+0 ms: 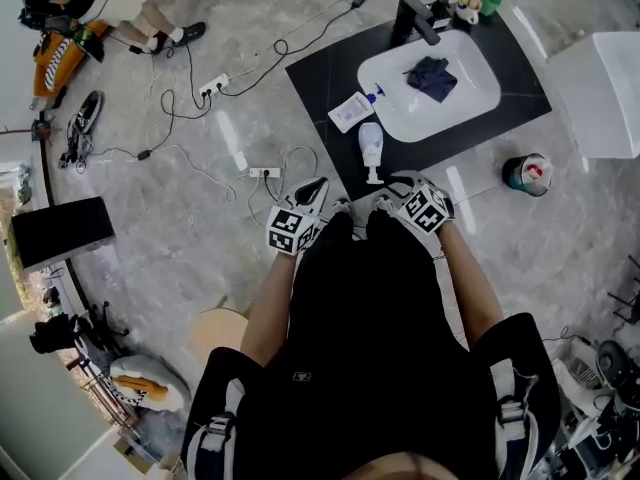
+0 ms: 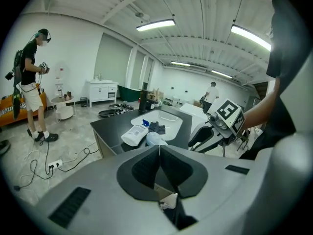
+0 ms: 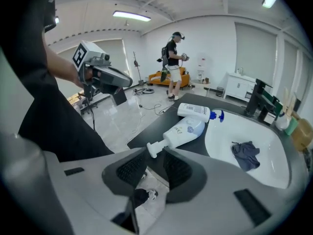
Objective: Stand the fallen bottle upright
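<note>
A white pump bottle (image 1: 371, 148) lies on its side on the black counter (image 1: 320, 78), its pump head toward me. In the right gripper view this pump bottle (image 3: 185, 129) points its nozzle at my right gripper (image 3: 154, 154), which is open; the nozzle sits just at the fingertips, untouched. A second white bottle with a blue cap (image 1: 352, 110) lies flat beside the sink (image 1: 470, 108). My left gripper (image 1: 314, 188) hovers off the counter's near corner, shut and empty (image 2: 159, 148). In the head view my right gripper (image 1: 392, 186) is right by the pump head.
A dark cloth (image 1: 432, 76) lies in the sink, with a black faucet (image 1: 415, 16) and cups (image 1: 470, 6) behind it. Cables and a power strip (image 1: 265, 171) run over the floor at left. A can (image 1: 527, 175) stands on the floor at right. A person (image 3: 172, 65) stands far off.
</note>
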{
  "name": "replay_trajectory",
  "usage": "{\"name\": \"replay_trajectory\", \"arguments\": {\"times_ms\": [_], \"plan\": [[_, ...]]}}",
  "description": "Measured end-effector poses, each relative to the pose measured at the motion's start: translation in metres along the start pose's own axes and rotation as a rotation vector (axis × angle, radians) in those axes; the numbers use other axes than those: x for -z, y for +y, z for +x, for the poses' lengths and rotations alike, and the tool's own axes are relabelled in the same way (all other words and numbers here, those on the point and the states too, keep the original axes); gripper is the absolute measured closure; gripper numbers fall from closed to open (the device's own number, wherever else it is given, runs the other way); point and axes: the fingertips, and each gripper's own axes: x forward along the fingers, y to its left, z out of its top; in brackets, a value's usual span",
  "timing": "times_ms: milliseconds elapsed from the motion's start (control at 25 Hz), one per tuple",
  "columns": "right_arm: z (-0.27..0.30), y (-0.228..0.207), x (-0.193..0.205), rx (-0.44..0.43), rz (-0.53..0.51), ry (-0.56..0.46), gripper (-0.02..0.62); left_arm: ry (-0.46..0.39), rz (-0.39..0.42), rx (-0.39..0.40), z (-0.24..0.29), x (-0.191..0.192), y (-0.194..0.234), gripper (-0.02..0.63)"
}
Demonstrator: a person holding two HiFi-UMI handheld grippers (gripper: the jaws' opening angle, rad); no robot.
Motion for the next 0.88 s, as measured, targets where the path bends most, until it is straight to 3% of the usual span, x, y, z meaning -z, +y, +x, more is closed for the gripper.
{"name": "replay_trajectory", "arguments": {"times_ms": [200, 400, 720, 880], "plan": [[0.021, 0.008, 0.008, -0.056, -0.107, 0.04, 0.43, -0.012, -0.02, -0.051, -0.007, 0.006, -0.011, 0.591], [0.042, 0.012, 0.015, -0.058, -0.158, 0.091, 0.433, -0.013, -0.035, -0.065, -0.016, 0.014, -0.019, 0.591], [0.054, 0.014, 0.013, -0.039, -0.145, 0.078, 0.482, 0.006, -0.026, -0.031, -0.015, 0.017, -0.014, 0.591], [0.056, 0.02, 0.01, -0.071, -0.101, 0.088, 0.491, 0.009, -0.026, -0.013, -0.013, 0.013, -0.002, 0.591]]}}
